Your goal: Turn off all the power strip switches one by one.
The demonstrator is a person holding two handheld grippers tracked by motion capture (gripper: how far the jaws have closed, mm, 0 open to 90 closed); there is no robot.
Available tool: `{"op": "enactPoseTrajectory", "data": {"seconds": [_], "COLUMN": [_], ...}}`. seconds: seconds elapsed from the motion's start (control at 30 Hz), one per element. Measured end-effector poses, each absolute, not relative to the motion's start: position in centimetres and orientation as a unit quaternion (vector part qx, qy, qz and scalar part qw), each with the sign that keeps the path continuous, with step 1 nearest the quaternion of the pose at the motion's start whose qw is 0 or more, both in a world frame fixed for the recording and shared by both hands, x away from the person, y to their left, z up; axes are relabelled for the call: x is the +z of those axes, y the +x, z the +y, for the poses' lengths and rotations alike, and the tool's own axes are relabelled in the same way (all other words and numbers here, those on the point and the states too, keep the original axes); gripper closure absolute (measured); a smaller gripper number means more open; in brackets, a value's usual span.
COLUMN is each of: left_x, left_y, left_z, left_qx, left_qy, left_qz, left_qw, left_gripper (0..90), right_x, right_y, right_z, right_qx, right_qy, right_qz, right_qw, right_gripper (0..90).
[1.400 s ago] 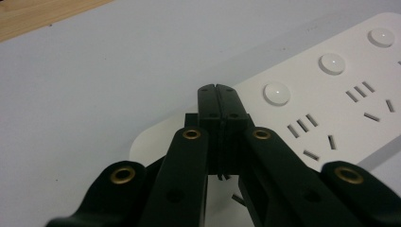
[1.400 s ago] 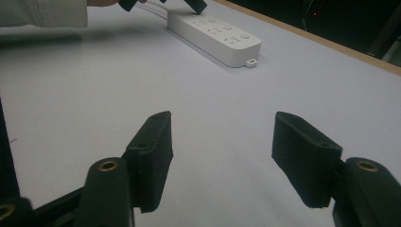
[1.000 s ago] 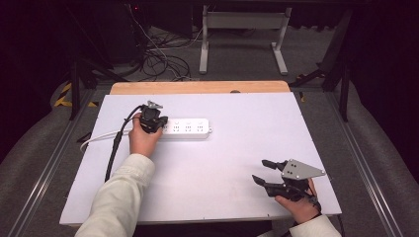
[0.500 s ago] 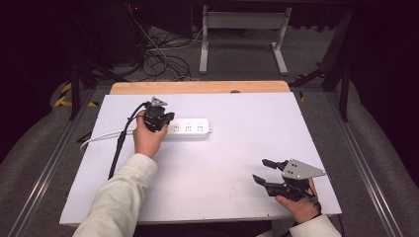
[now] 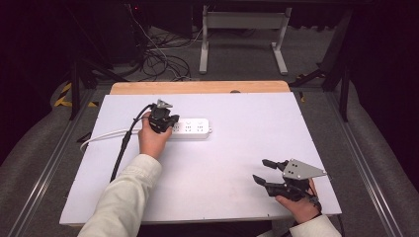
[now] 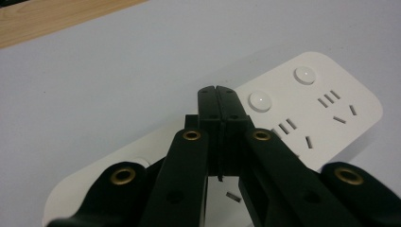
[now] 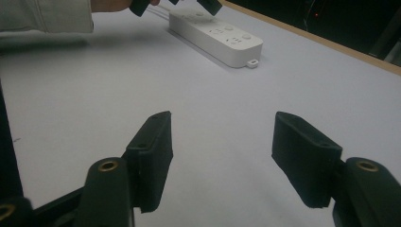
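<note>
Your left gripper (image 5: pixel 165 119) hangs over the left end of the white power strip (image 5: pixel 190 128), and its own view shows the two black jaws pressed flat together with nothing between them, tips (image 6: pixel 219 97) poised just above the strip's top face (image 6: pixel 321 109). Directly ahead of those closed tips and a little to their right sit two round white buttons (image 6: pixel 260 100), with groups of socket slots beyond them; more of the strip's body runs back underneath the jaws toward you. Whether the tips actually touch the plastic cannot be told from here. Your left hand (image 5: pixel 152 140) wraps the gripper's body, and its black cable (image 5: pixel 123 145) trails back along your pale sleeve (image 5: pixel 126 197). The strip's white cord (image 5: pixel 106 135) leaves its left end and curves off toward the table's left edge. Your right gripper (image 5: pixel 272 177) rests low over the white table (image 5: pixel 237 148) near its front right corner, held by your right hand (image 5: pixel 299 202), well apart from the strip. Its jaws stand wide apart, empty, with bare white surface between the pads (image 7: pixel 153 151); from that gripper the power strip (image 7: pixel 217 38) lies far ahead and to the left, lying flat, with the left gripper (image 7: pixel 175 4) over its far end.
</note>
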State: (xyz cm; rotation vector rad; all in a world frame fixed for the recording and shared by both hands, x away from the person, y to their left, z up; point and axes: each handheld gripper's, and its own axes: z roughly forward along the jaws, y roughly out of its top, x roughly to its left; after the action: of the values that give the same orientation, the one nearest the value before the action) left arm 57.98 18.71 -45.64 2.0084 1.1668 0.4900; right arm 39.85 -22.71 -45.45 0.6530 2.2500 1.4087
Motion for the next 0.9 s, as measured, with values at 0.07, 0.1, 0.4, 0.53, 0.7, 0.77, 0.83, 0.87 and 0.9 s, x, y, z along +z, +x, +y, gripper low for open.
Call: {"op": "enactPoseTrajectory", "data": {"seconds": [0.07,0.1,0.4,0.53,0.7,0.77,0.83,0.87,0.9], "left_x": [-45.84,-45.94,-46.23,-46.39,-46.44,-46.46,-46.48,-46.5,-46.49], "left_y": [58.05,58.06,58.07,58.09,58.11,58.14,58.17,58.17,58.16], "left_z": [18.71,18.7,18.55,18.5,18.62,18.74,18.85,18.87,18.85], "left_qx": [0.193,0.191,0.205,0.201,0.204,0.199,0.195,0.193,0.195], "left_qy": [0.786,0.786,0.791,0.791,0.791,0.789,0.786,0.786,0.786], "left_qz": [0.457,0.459,0.449,0.449,0.449,0.453,0.456,0.456,0.457], "left_qw": [0.369,0.367,0.362,0.363,0.362,0.365,0.368,0.37,0.369], "left_gripper": [90.0,90.0,89.9,89.9,89.9,89.9,90.0,90.0,89.9], "right_x": [-45.47,-45.47,-45.47,-45.46,-45.46,-45.46,-45.46,-45.46,-45.47], "right_y": [39.87,39.87,39.87,39.83,39.81,39.81,39.81,39.81,39.81], "right_z": [-22.69,-22.69,-22.69,-22.68,-22.7,-22.69,-22.68,-22.67,-22.66], "right_qx": [0.504,0.504,0.504,0.504,0.503,0.504,0.504,0.503,0.503], "right_qy": [0.234,0.234,0.233,0.233,0.232,0.232,0.231,0.231,0.23], "right_qz": [0.806,0.806,0.807,0.807,0.807,0.807,0.808,0.808,0.808], "right_qw": [0.202,0.202,0.203,0.202,0.203,0.203,0.202,0.202,0.202], "right_gripper": [39.3,39.4,39.4,39.4,39.3,39.4,39.3,39.3,39.3]}}
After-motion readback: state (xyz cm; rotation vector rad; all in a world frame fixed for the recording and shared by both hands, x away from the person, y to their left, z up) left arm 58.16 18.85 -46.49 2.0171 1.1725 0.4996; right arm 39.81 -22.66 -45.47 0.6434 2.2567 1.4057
